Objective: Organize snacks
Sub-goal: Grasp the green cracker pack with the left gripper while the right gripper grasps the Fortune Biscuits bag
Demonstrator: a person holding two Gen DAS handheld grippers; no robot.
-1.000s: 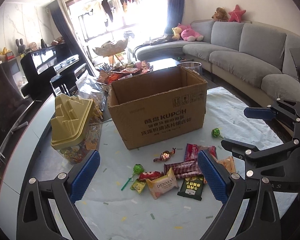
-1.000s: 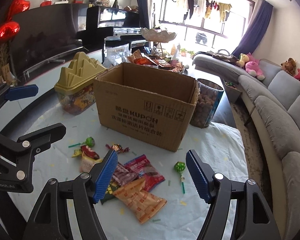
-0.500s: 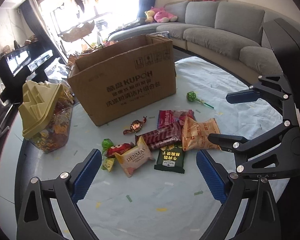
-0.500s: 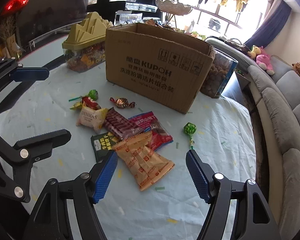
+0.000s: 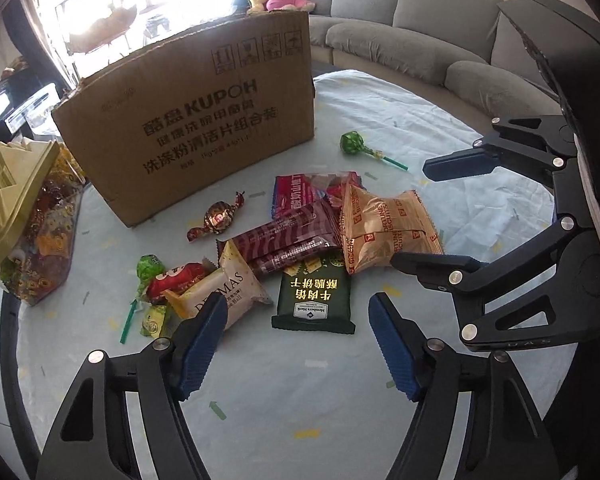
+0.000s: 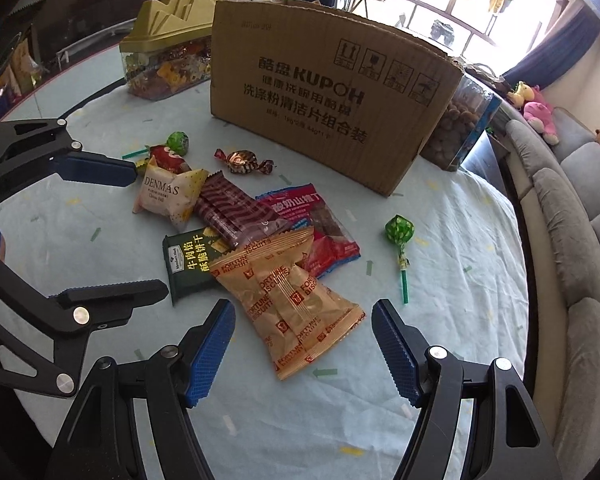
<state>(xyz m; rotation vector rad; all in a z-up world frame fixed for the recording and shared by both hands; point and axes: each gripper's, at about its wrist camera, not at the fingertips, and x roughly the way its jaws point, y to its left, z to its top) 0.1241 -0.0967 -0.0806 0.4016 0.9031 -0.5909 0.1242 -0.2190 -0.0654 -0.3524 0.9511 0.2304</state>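
Left hand-held gripper (image 5: 296,344): nearest the lens; jaws closing, nothing between the blue pads; aimed down at the near edge of the snack pile.
Right hand-held gripper (image 6: 304,348): jaws partly apart, not gripping; the lower end of the fortune biscuit bag (image 6: 296,300) lies in line with the gap, pads clear of it.
Worktop (image 5: 300,400): pale cloth; bare in front of the pile.
Near snacks: dark green cracker packet (image 5: 314,300) closest to the left gripper; cream Denmas packet (image 5: 224,292) just beside it, overlapping a red wrapper.
Mid pile: maroon wafer bars (image 5: 288,240) lie across a red-and-blue pouch (image 6: 320,224); all touching or overlapping.
Loose pieces: foil-wrapped candy (image 5: 218,216) near the box; one green lollipop (image 5: 352,144) well apart from the pile, another at the pile's left edge.
Cardboard box (image 5: 188,120): upright behind the snacks, open-topped; inside not visible.
Far: lidded jar of sweets (image 5: 24,216) beside the box; grey sofa (image 5: 420,20) beyond.
Progress: judged barely begun; every visible snack is on the cloth, none held. Left: pick up each and, presumably, box it.
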